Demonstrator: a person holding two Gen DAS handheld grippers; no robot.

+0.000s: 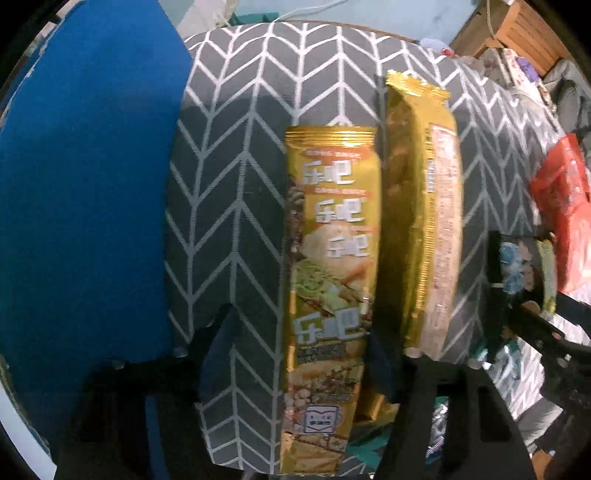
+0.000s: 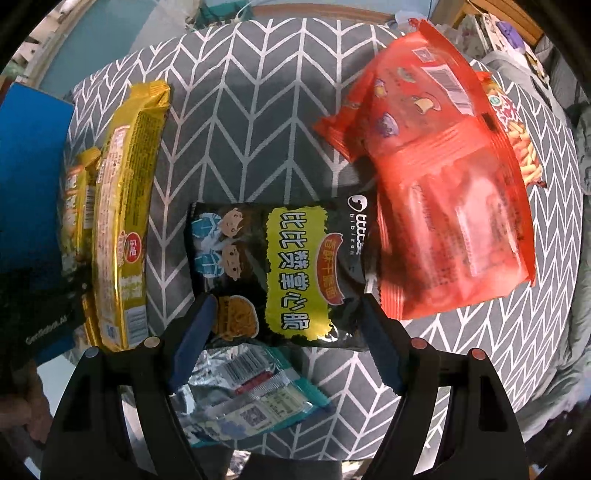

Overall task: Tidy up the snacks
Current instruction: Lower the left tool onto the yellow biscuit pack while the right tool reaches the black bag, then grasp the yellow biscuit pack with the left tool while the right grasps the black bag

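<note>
In the left wrist view, two long gold snack packs lie side by side on the grey chevron tablecloth point(image 1: 236, 184): one face up point(image 1: 332, 258), one on its edge point(image 1: 424, 221). My left gripper point(image 1: 299, 354) is open, its fingers either side of the face-up pack's near end. In the right wrist view, my right gripper point(image 2: 284, 332) is open around the near edge of a black snack bag point(image 2: 280, 269). A silver-teal packet point(image 2: 247, 391) lies under it. A large red bag point(image 2: 443, 184) lies at the right. The gold packs point(image 2: 122, 221) lie at the left.
A blue box point(image 1: 85, 184) stands at the table's left, also in the right wrist view point(image 2: 29, 184). A fries-print bag point(image 2: 517, 140) pokes out from under the red bag. Wooden furniture point(image 1: 517, 29) and clutter stand beyond the far right edge.
</note>
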